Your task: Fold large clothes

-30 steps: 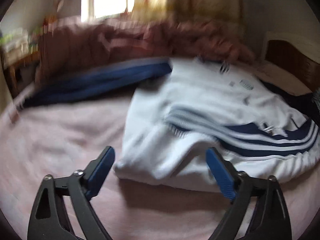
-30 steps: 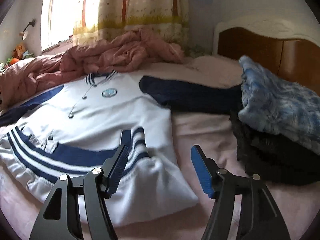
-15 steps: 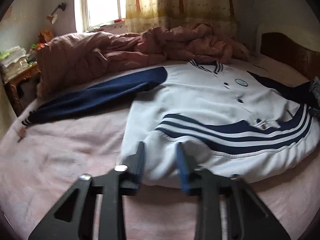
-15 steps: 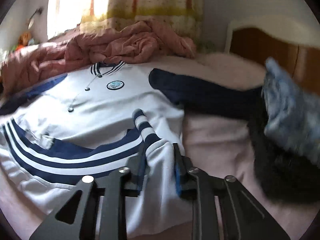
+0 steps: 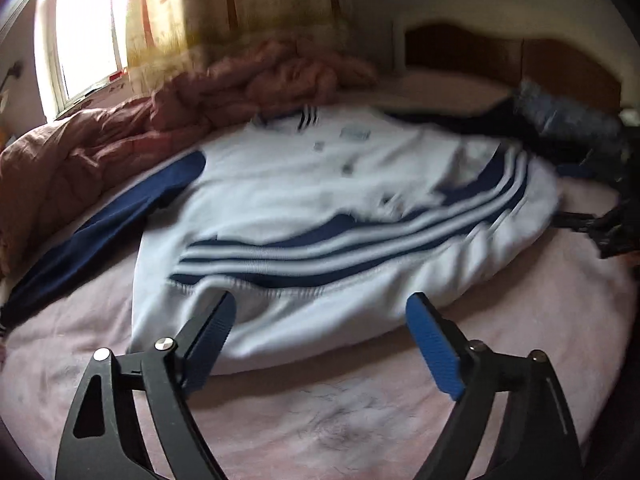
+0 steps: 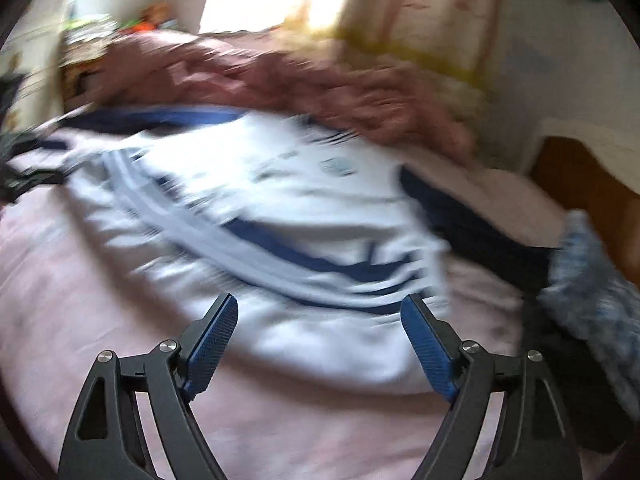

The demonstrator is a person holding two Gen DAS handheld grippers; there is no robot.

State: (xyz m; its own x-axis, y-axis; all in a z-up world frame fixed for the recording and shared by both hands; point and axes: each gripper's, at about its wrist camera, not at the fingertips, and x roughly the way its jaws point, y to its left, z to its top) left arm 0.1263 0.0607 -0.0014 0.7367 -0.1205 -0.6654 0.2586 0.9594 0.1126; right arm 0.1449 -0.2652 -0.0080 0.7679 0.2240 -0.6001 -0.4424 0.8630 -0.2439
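Looking down both wrist cams, I've got the white jacket [image 5: 304, 200] w/ navy stripes lying front-up across the pink bedsheet [image 5: 320, 408], collar toward the window end, hem nearest me. Left gripper [image 5: 320, 344] is spread wide, nothing between its blue pads [image 5: 212, 340]; it sits just short of the hem, left pad overlapping the hem edge in view, can't tell if touching. Right gripper [image 6: 320, 344] is likewise spread wide and empty, its tips over the lower white band of the jacket [image 6: 280, 216]. Right view is badly motion-blurred, so fine detail is lost there.

Around it: one navy sleeve [image 5: 100, 228] runs out to the left over the sheet, the other navy sleeve [image 6: 472, 228] runs toward the headboard side. A crumpled pink quilt [image 5: 132, 140] is bunched just beyond the collar, along the window side. On the right, a blue-grey knit item [image 6: 592, 296] sits on top of dark clothing [image 6: 568, 380], close beside the jacket's edge and over the far sleeve's end. Brown wooden headboard [image 5: 500, 60] behind that pile. Yellowish curtain [image 5: 208, 12] and bright window [image 5: 84, 40] at the back; cluttered stuff near the window in the right view, too blurred to ID.
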